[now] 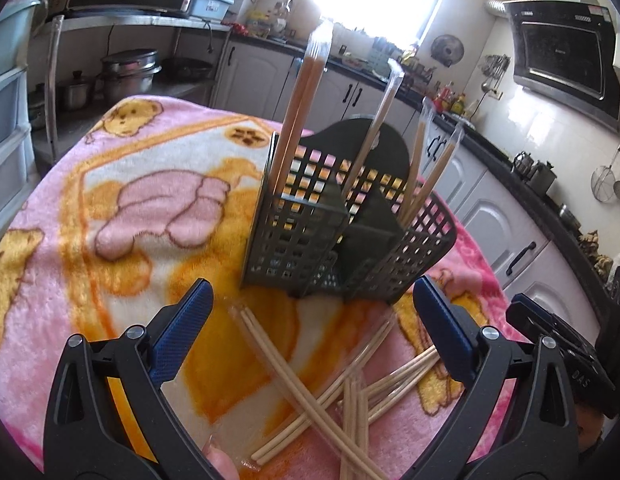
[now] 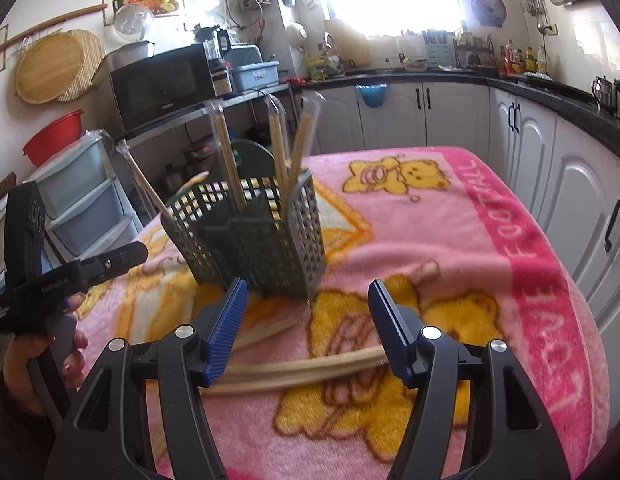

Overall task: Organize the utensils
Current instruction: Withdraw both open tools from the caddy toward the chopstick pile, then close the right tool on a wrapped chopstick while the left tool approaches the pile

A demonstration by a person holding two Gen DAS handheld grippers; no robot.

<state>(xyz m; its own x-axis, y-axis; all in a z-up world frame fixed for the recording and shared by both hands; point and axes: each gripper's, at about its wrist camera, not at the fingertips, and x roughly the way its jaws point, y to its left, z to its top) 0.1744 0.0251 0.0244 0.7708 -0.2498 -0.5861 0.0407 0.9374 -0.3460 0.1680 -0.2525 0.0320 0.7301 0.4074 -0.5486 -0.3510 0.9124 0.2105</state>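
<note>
The caddy [image 1: 342,216] stands on the blanket [image 1: 109,208] over the bench, chopsticks [image 1: 305,92] upright inside; loose chopsticks [image 1: 350,392] lie crossed before it.

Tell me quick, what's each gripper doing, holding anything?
Left gripper: jaws open, empty, above the loose wrapped wooden chopsticks.
Right gripper: jaws open, empty, near the dark green perforated plastic utensil basket.

A pink bear-print blanket [image 2: 450,216] covers the bench; on it stands a dark slotted caddy [image 1: 305,240], with wrapped chopstick pairs [image 1: 330,392] lying crossed at its six o'clock
</note>
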